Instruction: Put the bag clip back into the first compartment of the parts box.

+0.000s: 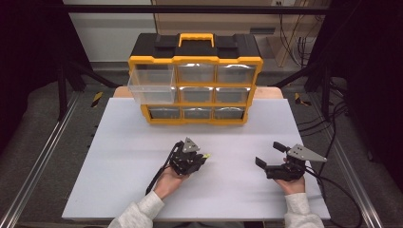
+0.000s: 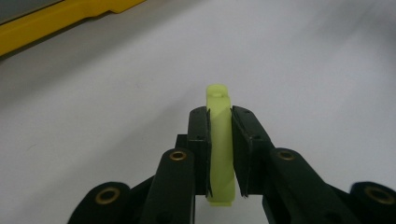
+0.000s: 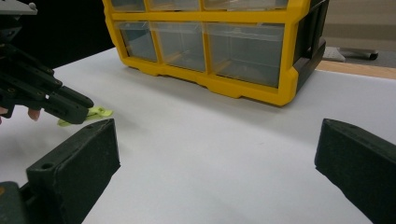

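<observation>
**Left gripper clamped on a small lime-green piece; right gripper spread wide**

The lime-green plastic piece sits edge-on between the jaws of the left gripper, which are closed tight against both its flat sides; its rounded tip pokes out beyond the jaw ends. From above, it is just a speck at the nose of the left gripper. The right gripper view catches it from the side, low over the white table.

The right gripper rests to the right of the left one, well apart, its jaws wide apart with nothing between them.

Ahead of both tools stands a yellow-and-black drawer cabinet with clear drawers. Its top-left drawer is pulled out towards the person; I cannot tell what lies in it.
</observation>
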`<state>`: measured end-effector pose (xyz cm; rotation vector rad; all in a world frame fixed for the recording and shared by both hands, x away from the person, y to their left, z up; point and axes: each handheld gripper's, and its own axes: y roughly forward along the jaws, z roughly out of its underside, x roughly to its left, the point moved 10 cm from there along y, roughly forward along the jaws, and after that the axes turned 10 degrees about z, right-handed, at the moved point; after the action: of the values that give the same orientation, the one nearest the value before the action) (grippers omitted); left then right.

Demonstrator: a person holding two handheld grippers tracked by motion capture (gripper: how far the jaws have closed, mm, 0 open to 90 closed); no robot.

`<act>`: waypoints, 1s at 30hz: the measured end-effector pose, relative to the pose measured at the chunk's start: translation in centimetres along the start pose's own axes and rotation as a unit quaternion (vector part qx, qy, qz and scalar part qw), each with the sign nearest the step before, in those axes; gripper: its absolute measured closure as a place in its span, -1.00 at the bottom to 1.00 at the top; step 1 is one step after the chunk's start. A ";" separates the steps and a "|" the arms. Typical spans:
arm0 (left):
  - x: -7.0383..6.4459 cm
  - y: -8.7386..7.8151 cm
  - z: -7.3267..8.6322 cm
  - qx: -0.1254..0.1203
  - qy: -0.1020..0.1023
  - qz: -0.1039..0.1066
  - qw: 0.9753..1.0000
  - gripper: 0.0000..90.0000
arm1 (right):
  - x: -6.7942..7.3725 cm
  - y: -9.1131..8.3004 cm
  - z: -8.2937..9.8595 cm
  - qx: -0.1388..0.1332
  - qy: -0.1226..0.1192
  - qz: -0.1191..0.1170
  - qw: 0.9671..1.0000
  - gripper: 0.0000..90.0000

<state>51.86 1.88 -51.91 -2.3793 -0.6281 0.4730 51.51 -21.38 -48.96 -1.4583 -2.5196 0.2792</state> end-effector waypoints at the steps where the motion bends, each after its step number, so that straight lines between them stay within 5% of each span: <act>1: 0.0 -0.1 -0.1 -0.001 0.001 0.000 1.000 0.72 | 0.0 0.0 0.0 0.000 0.000 0.000 1.000 -0.99; 30: 0.8 -4.9 -1.7 -0.040 0.007 -0.002 0.999 0.72 | -0.1 -0.1 -0.1 0.000 0.006 0.003 1.000 -0.99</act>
<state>51.71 4.90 -47.59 -2.4538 -0.6579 0.4374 51.52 -21.48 -48.89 -1.4622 -2.5071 0.2719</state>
